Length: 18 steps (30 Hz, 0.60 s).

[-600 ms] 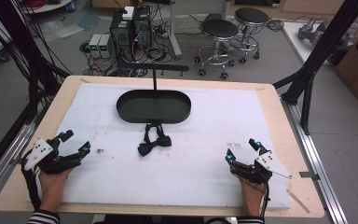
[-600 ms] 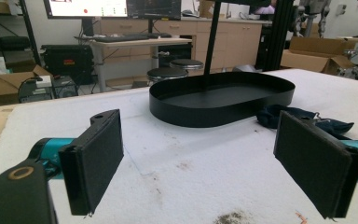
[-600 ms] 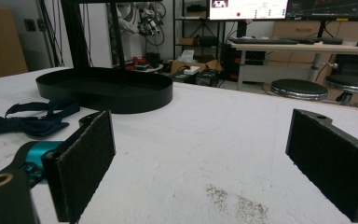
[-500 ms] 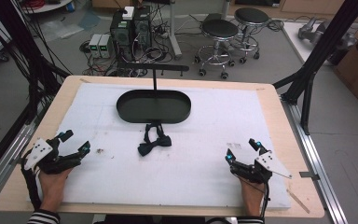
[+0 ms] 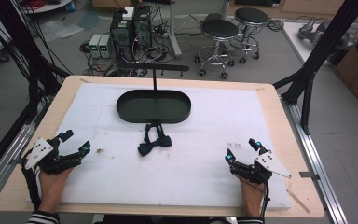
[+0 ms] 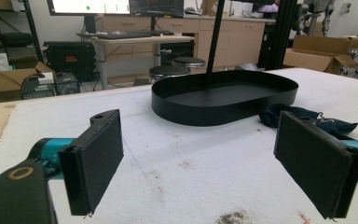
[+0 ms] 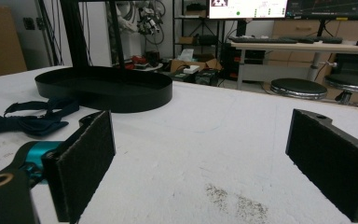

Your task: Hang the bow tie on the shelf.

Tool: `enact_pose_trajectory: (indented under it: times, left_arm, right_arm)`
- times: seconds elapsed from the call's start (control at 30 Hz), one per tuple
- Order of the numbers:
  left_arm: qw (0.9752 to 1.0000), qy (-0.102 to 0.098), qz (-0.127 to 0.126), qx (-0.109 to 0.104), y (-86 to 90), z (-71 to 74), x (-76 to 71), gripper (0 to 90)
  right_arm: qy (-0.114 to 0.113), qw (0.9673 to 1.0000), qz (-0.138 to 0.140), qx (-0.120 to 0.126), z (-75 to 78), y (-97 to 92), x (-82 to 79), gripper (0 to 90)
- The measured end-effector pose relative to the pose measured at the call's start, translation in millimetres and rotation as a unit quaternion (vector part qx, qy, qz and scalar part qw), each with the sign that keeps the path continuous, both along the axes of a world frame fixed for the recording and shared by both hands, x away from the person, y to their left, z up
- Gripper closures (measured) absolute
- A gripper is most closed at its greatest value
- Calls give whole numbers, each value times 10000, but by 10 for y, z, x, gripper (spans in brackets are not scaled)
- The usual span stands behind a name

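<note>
The dark bow tie [image 5: 154, 140] lay crumpled at the middle of the tabletop [image 5: 261, 95], just at six o'clock of the black oval tray [image 5: 153, 106] and nearly touching its near wall. From above, the left tongs [image 5: 74, 142] sat at about eight o'clock from the bow tie, the right tongs [image 5: 243, 150] at about four o'clock, each held low over the white sheet [image 5: 205, 154] and well apart from the fabric. Both stood released, jaws spread wide with nothing between them.

The high view alone showed the person's hands [image 5: 53, 179] gripping the handles, the striped cuffs at the table's edge, and the thin post [image 5: 154, 81] rising from the tray with a crossbar on top. The left gripper view brought out what that height hid: the ribbed black pads [image 6: 100, 156], the tray's shallow upright wall [image 6: 223, 105], and the bow tie [image 6: 307, 121] peeking at two o'clock behind the far jaw. The right gripper view had the tie [image 7: 32, 116] at nine o'clock, its straps trailing flat, and the tray [image 7: 105, 91] beyond at ten o'clock.

The white sheet was rough and foam-like, marked with dark crumbs [image 7: 235, 200] and faint stains near both tongs. Around the wooden tabletop stood black frame struts, round stools [image 5: 220, 30], computer towers [image 5: 130, 28] amid tangled cables, cardboard boxes and desks with lit monitors [image 7: 247, 8].
</note>
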<state>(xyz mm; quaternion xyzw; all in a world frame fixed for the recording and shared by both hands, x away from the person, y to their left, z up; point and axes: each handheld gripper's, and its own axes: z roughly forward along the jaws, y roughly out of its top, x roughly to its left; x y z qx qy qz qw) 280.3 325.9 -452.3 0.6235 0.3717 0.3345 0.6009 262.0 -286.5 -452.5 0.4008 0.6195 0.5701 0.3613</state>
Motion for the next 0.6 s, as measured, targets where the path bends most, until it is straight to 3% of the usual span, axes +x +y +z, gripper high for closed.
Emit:
enact_pose_trajectory:
  times: [0.4,0.6]
  left_arm:
    - [10000,52,4,-18,4,5,13,159]
    - [9997,203,-49,-80,10,29,27,155]
  right_arm:
    - [-2,10000,0,-29,2,2,6,71]
    - [26,10000,-7,-4,3,2,8,71]
